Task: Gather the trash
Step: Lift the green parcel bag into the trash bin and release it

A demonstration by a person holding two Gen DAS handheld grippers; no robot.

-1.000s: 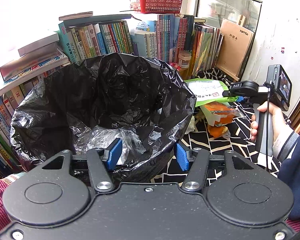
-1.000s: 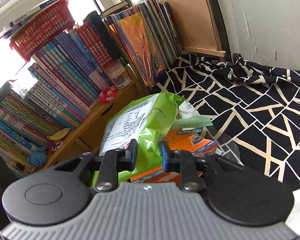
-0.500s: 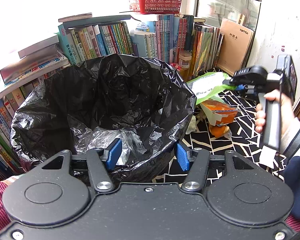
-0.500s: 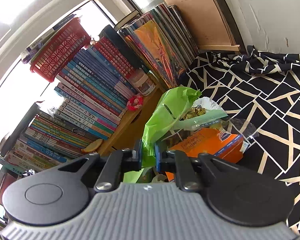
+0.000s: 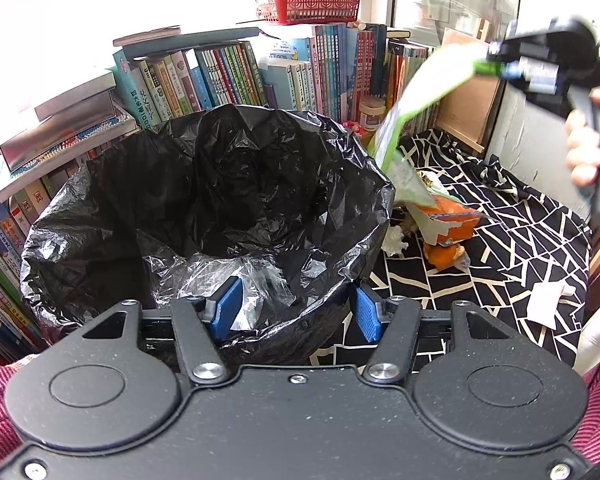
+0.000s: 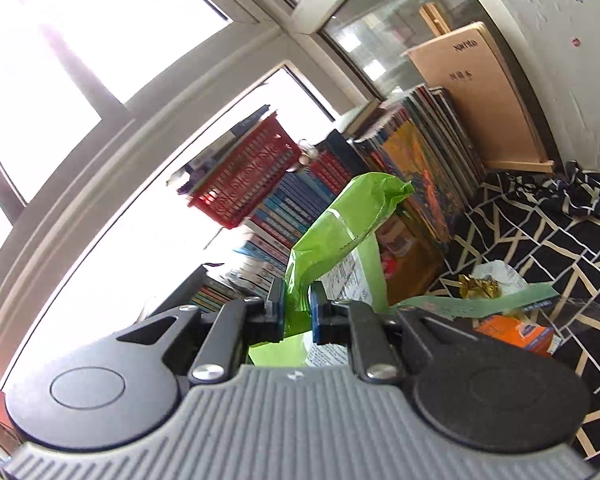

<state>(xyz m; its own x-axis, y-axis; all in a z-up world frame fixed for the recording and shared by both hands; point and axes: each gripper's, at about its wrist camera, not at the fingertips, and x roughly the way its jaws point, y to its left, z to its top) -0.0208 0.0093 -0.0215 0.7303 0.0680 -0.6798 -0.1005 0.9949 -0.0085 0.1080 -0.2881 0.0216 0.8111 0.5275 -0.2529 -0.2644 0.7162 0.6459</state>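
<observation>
left wrist view: left gripper (image 5: 296, 312) w/ jaws easing apart, one blue pad inside and one outside the near rim of the black trash bag (image 5: 204, 200), not squeezing it as far as i can see. clear plastic wrap (image 5: 236, 284) lies in the bag's mouth just past the pad. right gripper (image 5: 500, 66) is up high at the right edge, clenched on the top of the green wrapper (image 5: 416, 100), which hangs down w/ its low end beside the bag's rim and just over the orange box (image 5: 448, 220). more trash on the black-and-white cloth (image 5: 520, 232): orange peel (image 5: 444, 258), crumpled tissue (image 5: 394, 240), white paper scrap (image 5: 544, 304).

right wrist view: right gripper (image 6: 296, 314) pinches a fold of the green wrapper (image 6: 340, 224); rest of it stands up and flops ahead. orange box (image 6: 516, 332), gold foil (image 6: 478, 286) and a pale green strip (image 6: 480, 304) lie below on the cloth.

step in hand, imo: carry wrapper to bag. to do it well: lift till its tail clears the box and rim, swing across over the bag's middle, not the edge, then let go w/ the tail already inside. left side shd keep the mouth wide. grip is on a thin fold, so go smooth, no jerks.
</observation>
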